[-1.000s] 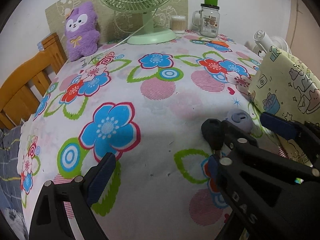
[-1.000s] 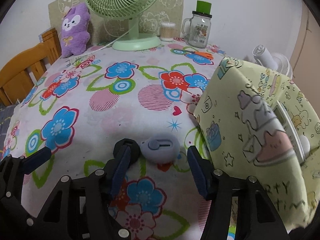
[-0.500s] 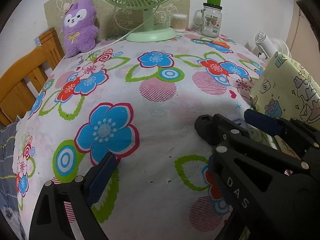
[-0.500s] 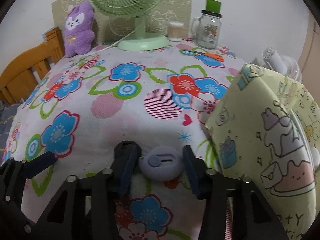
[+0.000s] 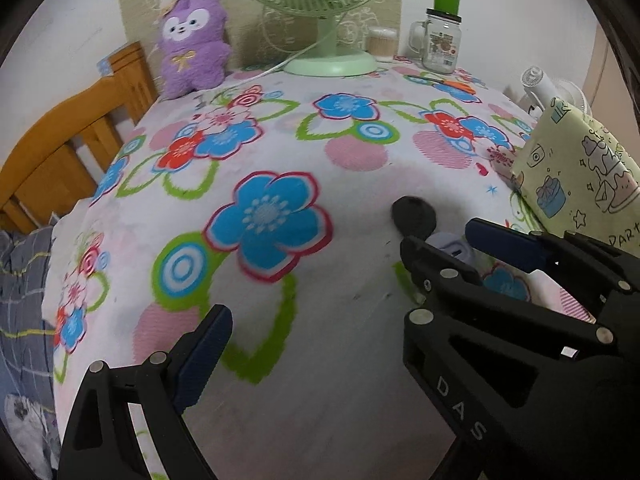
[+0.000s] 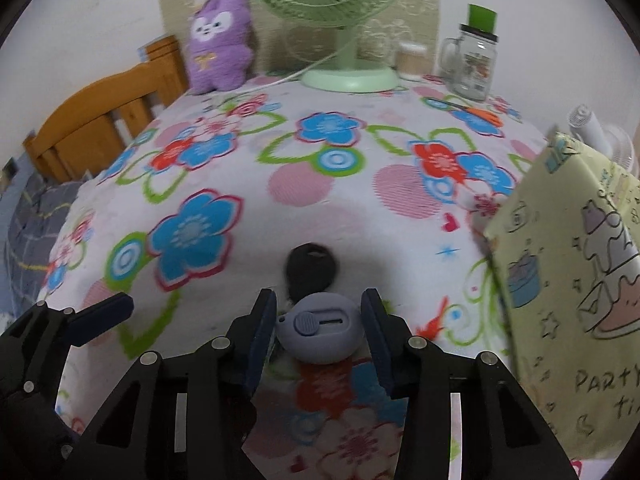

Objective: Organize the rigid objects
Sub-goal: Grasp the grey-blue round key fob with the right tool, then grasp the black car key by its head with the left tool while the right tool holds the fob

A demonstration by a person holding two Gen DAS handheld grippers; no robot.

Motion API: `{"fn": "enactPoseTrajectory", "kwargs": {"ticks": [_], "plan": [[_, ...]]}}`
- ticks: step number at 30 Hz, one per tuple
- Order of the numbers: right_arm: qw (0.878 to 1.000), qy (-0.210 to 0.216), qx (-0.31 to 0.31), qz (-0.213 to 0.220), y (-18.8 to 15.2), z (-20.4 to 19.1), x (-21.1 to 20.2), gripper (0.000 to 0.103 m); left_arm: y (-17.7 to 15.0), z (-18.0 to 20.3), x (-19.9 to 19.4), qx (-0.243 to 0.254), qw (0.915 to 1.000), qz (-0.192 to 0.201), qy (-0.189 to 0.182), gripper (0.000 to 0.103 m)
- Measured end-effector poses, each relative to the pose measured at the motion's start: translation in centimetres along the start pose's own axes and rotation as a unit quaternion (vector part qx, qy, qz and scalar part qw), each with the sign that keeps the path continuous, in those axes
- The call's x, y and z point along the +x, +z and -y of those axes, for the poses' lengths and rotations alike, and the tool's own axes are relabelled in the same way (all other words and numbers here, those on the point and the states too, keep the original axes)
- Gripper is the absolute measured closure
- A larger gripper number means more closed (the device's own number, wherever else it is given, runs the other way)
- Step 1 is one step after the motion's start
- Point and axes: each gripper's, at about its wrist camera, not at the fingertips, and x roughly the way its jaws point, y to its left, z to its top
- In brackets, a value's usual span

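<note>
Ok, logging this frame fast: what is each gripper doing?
Left gripper: open, holding nothing.
Right gripper: fingers on both sides of the grey cutter; grip cannot be told.

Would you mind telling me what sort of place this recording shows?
Probably a home bedroom: a surface under a floral cloth, a wooden bed frame beside it, a purple plush toy and a green desk fan.

Matt grey plastic cutter (image 6: 320,328) (smooth) on printed cotton tablecloth (image 6: 280,152)
</note>
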Motion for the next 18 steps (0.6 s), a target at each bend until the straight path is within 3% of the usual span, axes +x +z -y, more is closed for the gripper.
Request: {"fn": "enactPoseTrajectory", "kwargs": {"ticks": [7, 10, 18], "plan": [[1.0, 0.025, -0.006, -0.006, -0.5, -1.4, -0.4, 0.056, -0.7, -1.0, -0.8, -0.012, 0.9999, 0.004, 0.007, 0.009], [1.0, 0.01, -0.008, 0.007, -0.4, -1.2, -0.9, 0.071, -0.5, -0.8, -0.7, -0.013, 0.9999, 0.006, 0.002, 0.009], [1.0, -0.008, -0.01, -0.003, -0.2, 0.7, -1.0, 0.071, 0.0, 0.9, -0.4, 0.008, 0.9999, 0.009, -0.012, 0.009]]}}
